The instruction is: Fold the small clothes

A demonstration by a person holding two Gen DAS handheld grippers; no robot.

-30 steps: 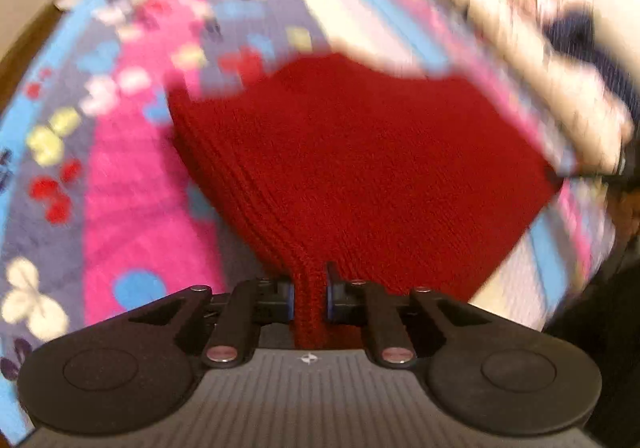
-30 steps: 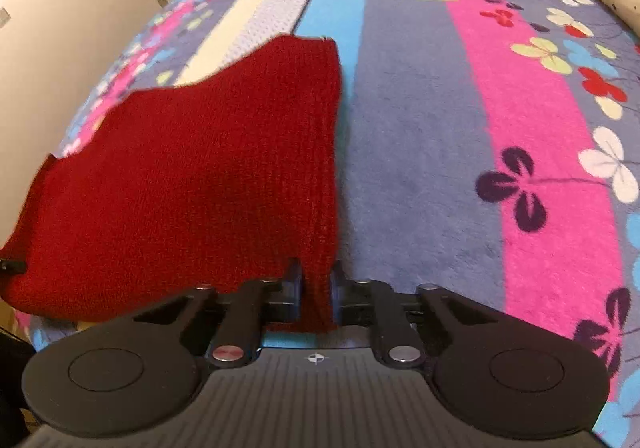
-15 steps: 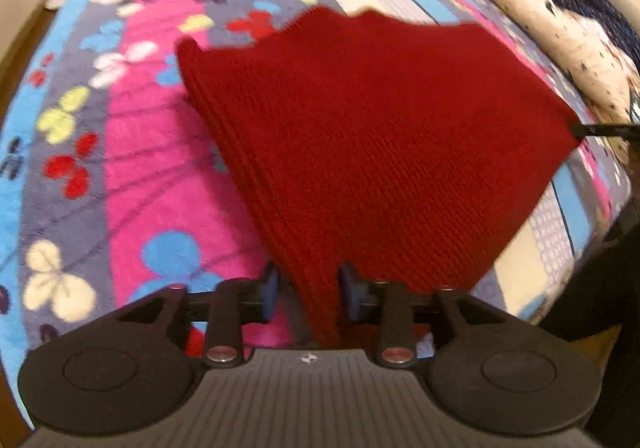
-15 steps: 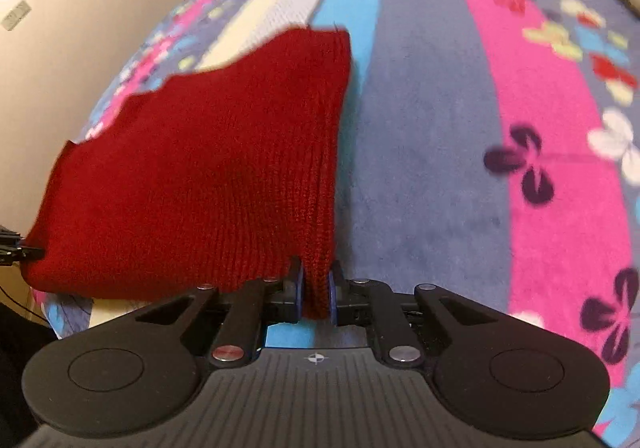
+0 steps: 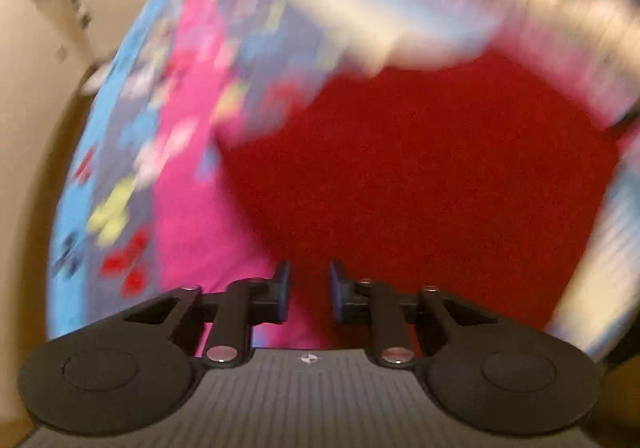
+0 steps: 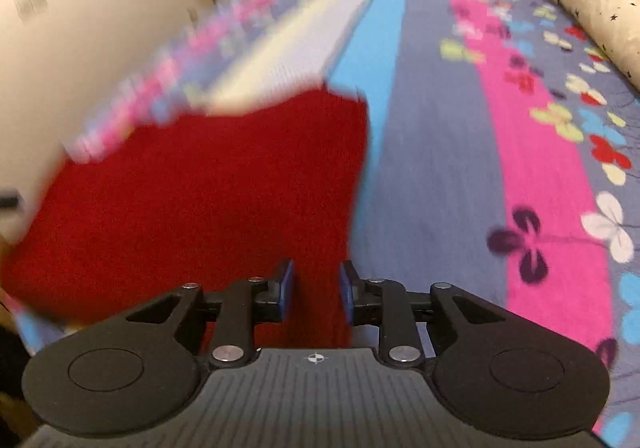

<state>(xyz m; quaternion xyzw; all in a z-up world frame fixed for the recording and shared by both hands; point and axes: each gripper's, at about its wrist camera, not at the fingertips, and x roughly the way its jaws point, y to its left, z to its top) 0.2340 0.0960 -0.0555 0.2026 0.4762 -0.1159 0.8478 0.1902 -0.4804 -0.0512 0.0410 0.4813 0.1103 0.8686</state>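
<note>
You are laying the red knitted garment [image 5: 420,184] down on the bed with the flowered striped cover [image 6: 440,168], so release both corners together and lift straight away from the cloth. The left gripper [image 5: 308,294] has its jaws closing with a narrow gap; the red edge lies just past them, and nothing seems pinched. The right gripper [image 6: 316,290] has its jaws opening, with a strip of the red knit between them but not pressed. Both views are blurred, the garment's far edges smear into the cover, and you cannot see whether it lies flat.
</note>
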